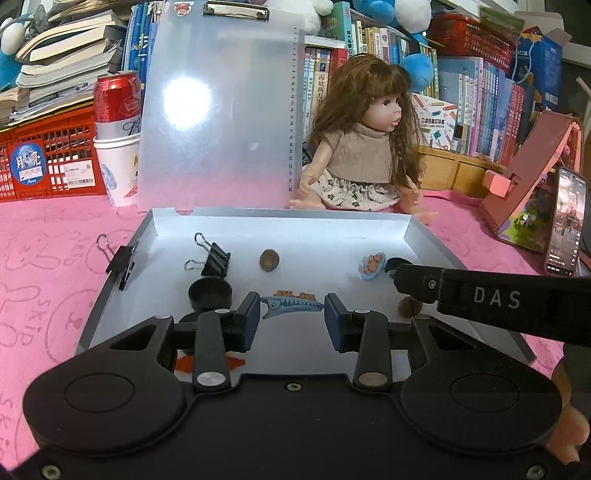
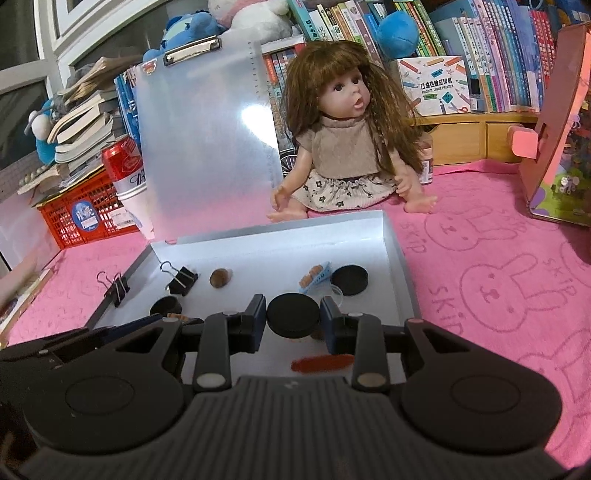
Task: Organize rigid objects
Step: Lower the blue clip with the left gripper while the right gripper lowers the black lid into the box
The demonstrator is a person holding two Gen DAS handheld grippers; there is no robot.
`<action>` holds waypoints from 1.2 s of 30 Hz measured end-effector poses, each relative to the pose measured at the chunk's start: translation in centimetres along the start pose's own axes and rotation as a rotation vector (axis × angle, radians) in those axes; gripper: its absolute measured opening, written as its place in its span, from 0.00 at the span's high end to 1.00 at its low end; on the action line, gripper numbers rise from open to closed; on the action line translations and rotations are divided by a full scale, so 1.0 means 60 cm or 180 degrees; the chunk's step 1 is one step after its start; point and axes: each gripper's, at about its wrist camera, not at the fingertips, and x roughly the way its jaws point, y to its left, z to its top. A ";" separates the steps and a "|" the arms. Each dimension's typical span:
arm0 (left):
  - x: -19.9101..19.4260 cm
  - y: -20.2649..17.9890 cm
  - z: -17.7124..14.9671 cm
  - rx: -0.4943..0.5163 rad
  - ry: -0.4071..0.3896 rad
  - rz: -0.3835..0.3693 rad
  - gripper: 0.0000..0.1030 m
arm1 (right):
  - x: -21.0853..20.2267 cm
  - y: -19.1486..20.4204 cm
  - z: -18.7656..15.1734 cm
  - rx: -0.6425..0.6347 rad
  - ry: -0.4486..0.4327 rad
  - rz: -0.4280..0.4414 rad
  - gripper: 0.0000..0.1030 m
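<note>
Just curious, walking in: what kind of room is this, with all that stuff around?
Probably a child's room or home study corner. Rows of books fill the shelves, a long-haired doll sits on a pink bunny-print cloth, and plush toys perch above.

We see a long-haired doll (image 1: 364, 147) sitting on the pink rabbit-print cloth (image 2: 491, 280), with rows of books (image 2: 498, 48) shelved behind her. At the left a red can (image 1: 117, 101) stands in a white paper cup (image 1: 120, 170), just beside a red plastic crate (image 1: 48, 162) carrying stacked books. A lit phone (image 1: 565, 225) leans upright at the right, near a pink cardboard house (image 1: 532, 177).
</note>
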 end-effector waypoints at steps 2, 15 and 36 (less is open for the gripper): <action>0.006 -0.001 0.004 -0.0012 0.0009 0.0007 0.65 | 0.005 0.000 0.004 0.0036 0.0019 0.0016 0.64; 0.036 -0.003 0.012 -0.0039 0.0056 0.0048 0.65 | 0.038 -0.010 0.012 0.0235 0.0132 0.0068 0.64; 0.061 0.007 0.011 -0.0037 0.0107 0.0108 0.65 | 0.067 -0.012 0.016 0.0258 0.0276 0.0044 0.64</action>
